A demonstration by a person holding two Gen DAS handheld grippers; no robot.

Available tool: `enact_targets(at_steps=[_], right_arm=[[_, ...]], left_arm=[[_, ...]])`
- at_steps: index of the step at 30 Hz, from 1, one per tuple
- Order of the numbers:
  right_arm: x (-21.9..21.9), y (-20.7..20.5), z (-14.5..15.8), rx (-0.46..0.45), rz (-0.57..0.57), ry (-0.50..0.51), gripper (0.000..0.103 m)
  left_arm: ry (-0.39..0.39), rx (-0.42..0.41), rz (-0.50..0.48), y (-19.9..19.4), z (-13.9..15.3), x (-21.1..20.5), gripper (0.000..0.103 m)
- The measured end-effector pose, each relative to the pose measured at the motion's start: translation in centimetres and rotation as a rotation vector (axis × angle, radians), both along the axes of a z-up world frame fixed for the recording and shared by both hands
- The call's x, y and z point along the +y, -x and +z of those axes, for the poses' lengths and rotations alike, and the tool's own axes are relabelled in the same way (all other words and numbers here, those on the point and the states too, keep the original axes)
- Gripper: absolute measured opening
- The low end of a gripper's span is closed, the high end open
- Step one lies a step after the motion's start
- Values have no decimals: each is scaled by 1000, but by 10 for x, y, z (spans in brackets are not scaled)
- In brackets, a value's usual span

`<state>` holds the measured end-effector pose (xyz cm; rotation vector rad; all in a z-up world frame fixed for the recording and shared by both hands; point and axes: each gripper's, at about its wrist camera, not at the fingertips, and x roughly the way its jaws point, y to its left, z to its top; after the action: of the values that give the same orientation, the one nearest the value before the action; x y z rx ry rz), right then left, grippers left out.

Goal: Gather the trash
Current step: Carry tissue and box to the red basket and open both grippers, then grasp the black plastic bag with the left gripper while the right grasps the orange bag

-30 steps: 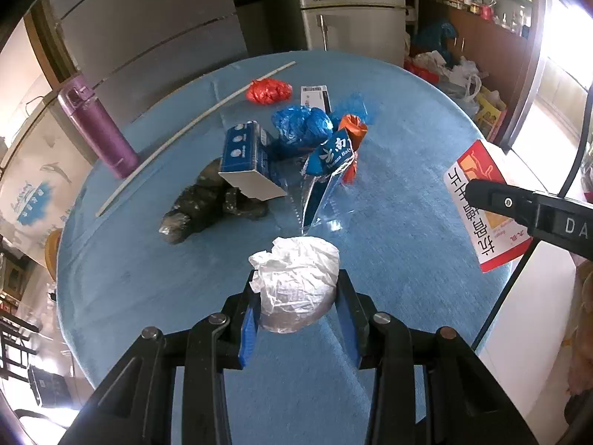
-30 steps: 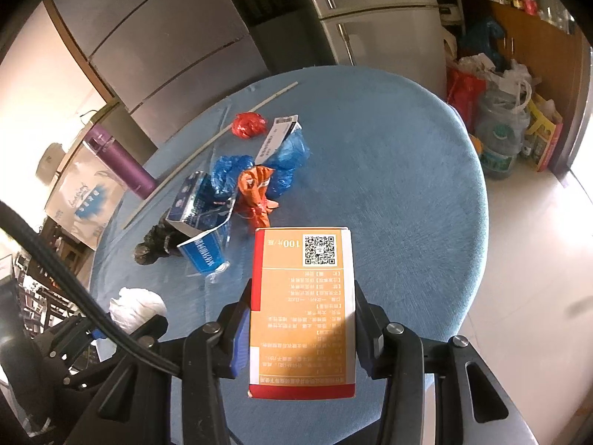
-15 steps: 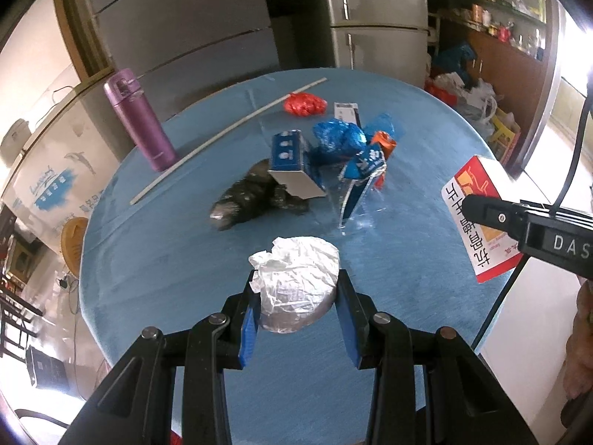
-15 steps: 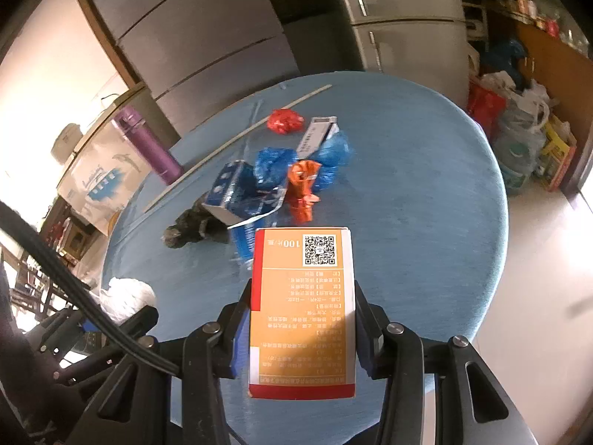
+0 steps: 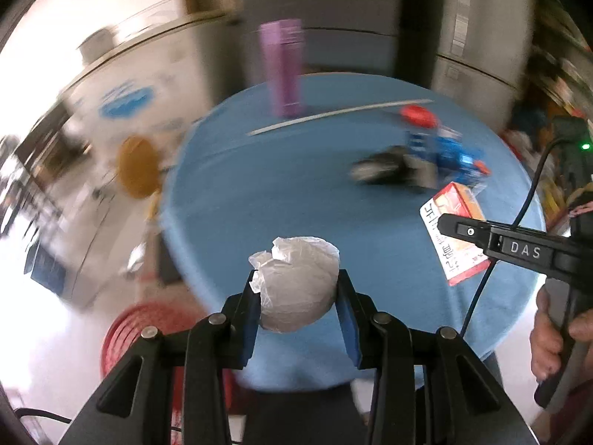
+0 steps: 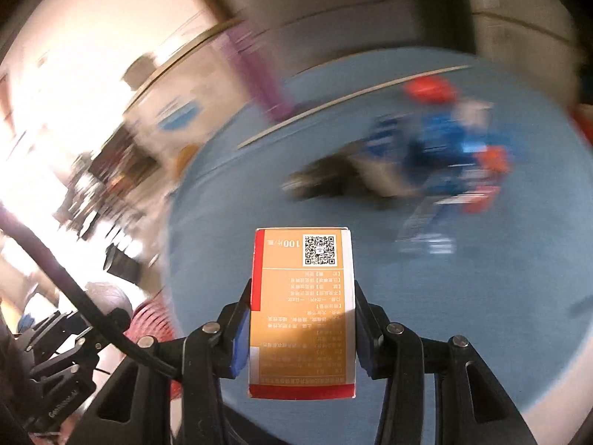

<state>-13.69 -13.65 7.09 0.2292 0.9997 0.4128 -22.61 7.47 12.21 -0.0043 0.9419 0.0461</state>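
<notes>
Round blue table (image 5: 281, 193), purple flask (image 5: 283, 70), red basket (image 5: 122, 337) below

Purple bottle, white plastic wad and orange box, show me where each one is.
Purple bottle (image 5: 283, 70), left wrist view, middle of its body.
White plastic wad (image 5: 298, 283), left wrist view, centre of the crumpled ball.
Orange box (image 6: 304, 307), right wrist view, middle of its printed face.

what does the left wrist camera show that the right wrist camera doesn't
Only the left wrist view shows the person's hand on the right gripper's handle and the box's red-and-white face.

Only the right wrist view shows the QR code on the orange box.

Both show the blue table, purple bottle, white wad and red basket.
</notes>
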Motion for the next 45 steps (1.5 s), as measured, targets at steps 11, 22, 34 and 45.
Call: enact_targets(at_steps=[11,22,34,45], right_arm=[[206,2,-45,163,467,-25,48],[291,17,-110,324,563,-2,51],[283,5,-108,304,506,-120,62],[184,-7,-54,115,369,-126,62]], left_arm=[[18,228,438,65,-74,164,40],[52,349,516,76,-141,197,45],[37,343,503,68,-143,198,59],[-22,250,426,39,-105,163,63]])
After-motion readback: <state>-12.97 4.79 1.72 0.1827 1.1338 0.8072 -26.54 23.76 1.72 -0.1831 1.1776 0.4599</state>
